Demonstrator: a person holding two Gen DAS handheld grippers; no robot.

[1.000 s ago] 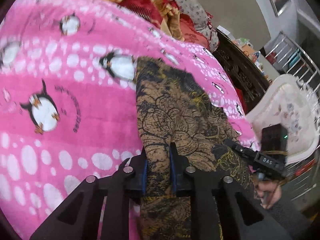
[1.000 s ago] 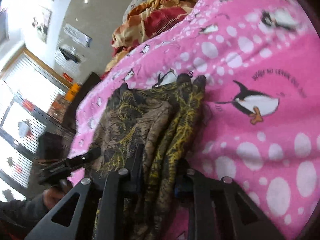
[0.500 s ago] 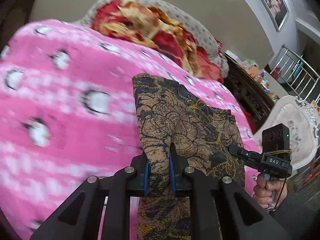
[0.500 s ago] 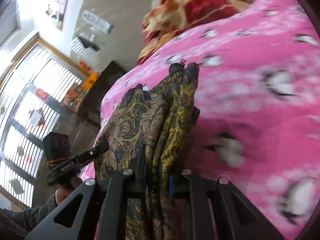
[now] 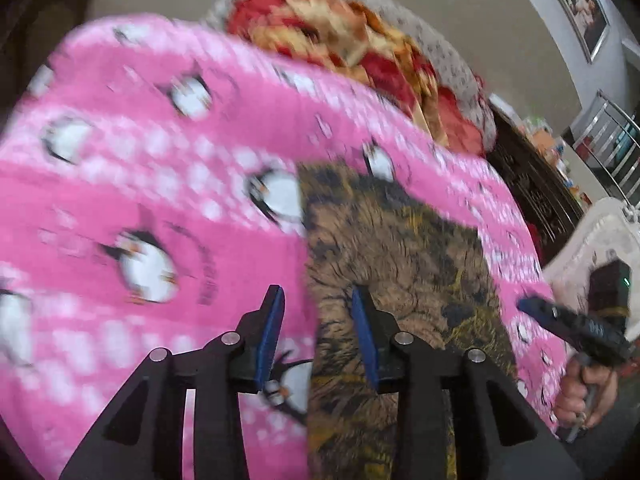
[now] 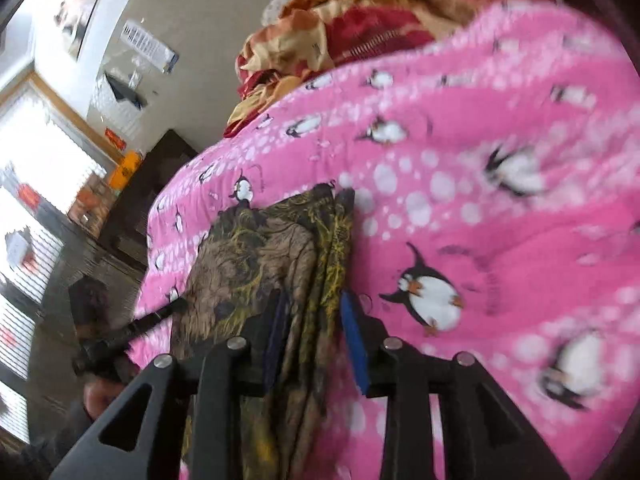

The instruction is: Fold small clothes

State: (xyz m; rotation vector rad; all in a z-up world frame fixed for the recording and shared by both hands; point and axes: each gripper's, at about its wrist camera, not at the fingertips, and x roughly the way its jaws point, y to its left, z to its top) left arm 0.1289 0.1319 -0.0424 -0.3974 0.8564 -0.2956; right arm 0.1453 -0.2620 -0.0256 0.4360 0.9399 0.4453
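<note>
Brown patterned garment: folded, lying on pink penguin blanket. Left gripper: jaws opening, parted, garment's left edge between, pads clear. Right gripper: jaws opening, garment's bunched right edge between. Red-gold bedding at 12 o'clock.

The folded garment lies on the penguin blanket, with a rumpled quilt behind it.

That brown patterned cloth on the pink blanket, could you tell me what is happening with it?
A person with a gripper in each hand is folding the brown patterned cloth on the pink penguin blanket. The left gripper and right gripper are both opening, their pads off the cloth, which lies folded lengthwise on the blanket.
</note>
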